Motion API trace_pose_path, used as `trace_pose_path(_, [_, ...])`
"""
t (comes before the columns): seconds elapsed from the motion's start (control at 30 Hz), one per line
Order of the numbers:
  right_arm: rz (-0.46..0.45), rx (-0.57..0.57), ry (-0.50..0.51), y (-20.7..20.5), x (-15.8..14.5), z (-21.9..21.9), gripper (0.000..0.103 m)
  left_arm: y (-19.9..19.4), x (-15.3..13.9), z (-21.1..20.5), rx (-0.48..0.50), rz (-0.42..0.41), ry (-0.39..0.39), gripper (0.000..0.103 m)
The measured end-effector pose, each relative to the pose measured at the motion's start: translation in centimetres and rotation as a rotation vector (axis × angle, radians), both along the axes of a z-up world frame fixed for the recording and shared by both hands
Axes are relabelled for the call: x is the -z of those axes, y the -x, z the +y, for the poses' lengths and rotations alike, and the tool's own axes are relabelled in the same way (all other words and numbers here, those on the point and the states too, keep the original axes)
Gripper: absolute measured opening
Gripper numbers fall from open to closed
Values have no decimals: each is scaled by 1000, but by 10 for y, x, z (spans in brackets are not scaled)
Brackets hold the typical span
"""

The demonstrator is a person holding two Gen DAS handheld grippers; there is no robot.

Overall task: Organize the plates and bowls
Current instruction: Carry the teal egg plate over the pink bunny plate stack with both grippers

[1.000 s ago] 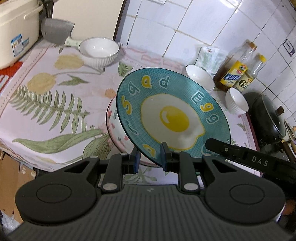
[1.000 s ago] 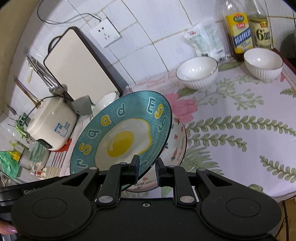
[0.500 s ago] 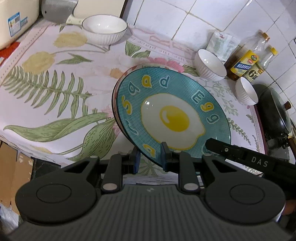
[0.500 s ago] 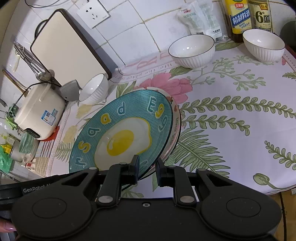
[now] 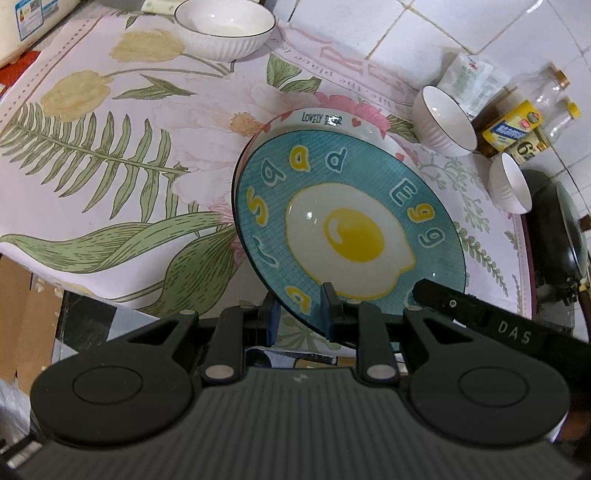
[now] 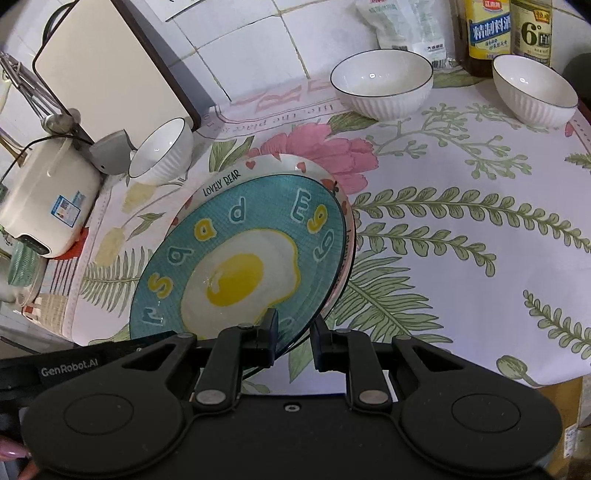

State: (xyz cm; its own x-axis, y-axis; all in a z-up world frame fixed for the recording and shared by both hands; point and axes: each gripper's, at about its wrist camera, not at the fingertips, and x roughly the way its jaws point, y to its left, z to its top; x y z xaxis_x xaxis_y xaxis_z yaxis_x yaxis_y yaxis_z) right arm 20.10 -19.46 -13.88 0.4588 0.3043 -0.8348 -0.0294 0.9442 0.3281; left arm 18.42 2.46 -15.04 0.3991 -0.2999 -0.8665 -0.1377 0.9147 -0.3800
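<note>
A teal plate with a fried-egg picture (image 5: pixel 347 229) (image 6: pixel 243 266) lies nearly flat inside a white "Lovely Bear" plate (image 5: pixel 321 119) (image 6: pixel 277 166) on the floral tablecloth. My left gripper (image 5: pixel 300 314) is shut on the teal plate's near rim. My right gripper (image 6: pixel 293 328) is shut on the same rim further right. Three white ribbed bowls stand around: one far left (image 5: pixel 225 27) (image 6: pixel 162 151), one at the back (image 5: pixel 443 125) (image 6: pixel 382 83), one at the right (image 5: pixel 511 182) (image 6: pixel 533 88).
A rice cooker (image 6: pixel 44 206) and a cutting board (image 6: pixel 107 62) stand at the left back. Oil bottles (image 6: pixel 489 29) and a packet (image 6: pixel 402 26) stand against the tiled wall. A black wok (image 5: pixel 554 236) sits past the table's right edge. The table's front edge is close below me.
Both grippers have lowered the teal plate from a steep tilt down into the Lovely Bear plate, whose rim now shows above it. Both stay shut on the rim.
</note>
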Motion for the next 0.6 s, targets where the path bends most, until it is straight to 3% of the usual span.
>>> trace_pose_path(0.2, [14,-33,111,-5,0,17,29,-6,4,-2,-28,35,-9,21])
trace_pose_path(0.33, [-29,-47,182,-1,0,25,33,-6,6,-2,-47,45,2,21])
trace_pose_path(0.6, [-59,-63,201,0,5,24,35,-10,7,-4,-53,80,-11,21])
